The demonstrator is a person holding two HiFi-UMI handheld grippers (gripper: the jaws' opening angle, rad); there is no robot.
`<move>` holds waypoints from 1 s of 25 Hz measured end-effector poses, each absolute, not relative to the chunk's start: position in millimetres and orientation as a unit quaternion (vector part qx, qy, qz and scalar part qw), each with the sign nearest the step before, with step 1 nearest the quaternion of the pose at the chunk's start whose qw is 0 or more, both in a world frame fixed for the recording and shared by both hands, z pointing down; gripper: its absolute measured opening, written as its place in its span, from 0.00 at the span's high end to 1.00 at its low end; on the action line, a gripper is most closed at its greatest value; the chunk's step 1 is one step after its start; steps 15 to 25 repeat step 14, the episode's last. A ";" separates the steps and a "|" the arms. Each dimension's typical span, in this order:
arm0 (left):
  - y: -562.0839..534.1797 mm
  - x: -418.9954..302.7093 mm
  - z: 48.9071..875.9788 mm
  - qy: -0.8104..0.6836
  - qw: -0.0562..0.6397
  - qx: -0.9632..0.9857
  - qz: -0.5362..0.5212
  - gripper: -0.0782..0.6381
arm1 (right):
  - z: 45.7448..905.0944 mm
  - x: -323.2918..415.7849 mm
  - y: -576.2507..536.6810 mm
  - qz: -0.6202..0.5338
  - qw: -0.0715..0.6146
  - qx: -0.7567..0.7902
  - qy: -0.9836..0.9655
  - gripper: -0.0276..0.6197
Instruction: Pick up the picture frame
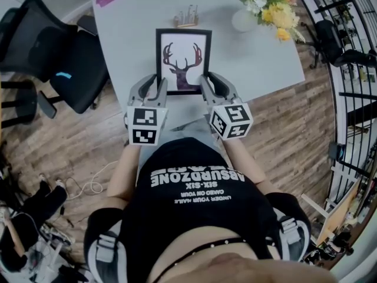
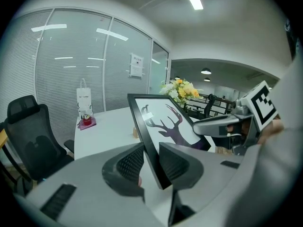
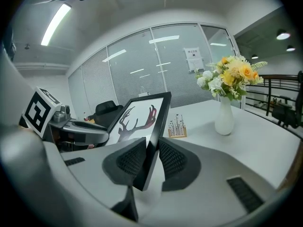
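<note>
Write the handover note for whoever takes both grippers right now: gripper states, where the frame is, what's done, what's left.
Left gripper: shut on the left edge of the frame, near its bottom corner.
Right gripper: shut on the right edge, near the bottom corner.
Frame: held between both over the table, picture side up, far end tilted upward. It looks clear of the tabletop.
Done: gripped on both sides and raised.
Left: probably only to hold it steady and keep it away from the vase.
</note>
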State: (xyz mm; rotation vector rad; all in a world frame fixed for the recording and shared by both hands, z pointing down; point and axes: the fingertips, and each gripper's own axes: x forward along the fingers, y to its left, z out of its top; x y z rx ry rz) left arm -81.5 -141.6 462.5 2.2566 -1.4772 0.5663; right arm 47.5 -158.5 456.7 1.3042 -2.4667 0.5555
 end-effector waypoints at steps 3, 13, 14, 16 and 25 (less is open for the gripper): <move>-141.5 -81.2 457.4 -0.527 0.188 0.805 0.197 0.74 | 452.3 48.1 -157.9 0.191 0.142 0.454 -0.859 0.81; -145.4 -77.5 446.6 -0.523 0.180 0.811 0.191 0.74 | 440.8 52.3 -159.1 0.187 0.133 0.462 -0.857 0.81; -146.1 -77.1 445.4 -0.523 0.180 0.811 0.190 0.74 | 439.7 52.7 -159.5 0.187 0.132 0.462 -0.857 0.81; -146.1 -77.1 445.4 -0.523 0.180 0.811 0.190 0.74 | 439.7 52.7 -159.5 0.187 0.132 0.462 -0.857 0.81; -146.1 -77.1 445.4 -0.523 0.180 0.811 0.190 0.74 | 439.7 52.7 -159.5 0.187 0.132 0.462 -0.857 0.81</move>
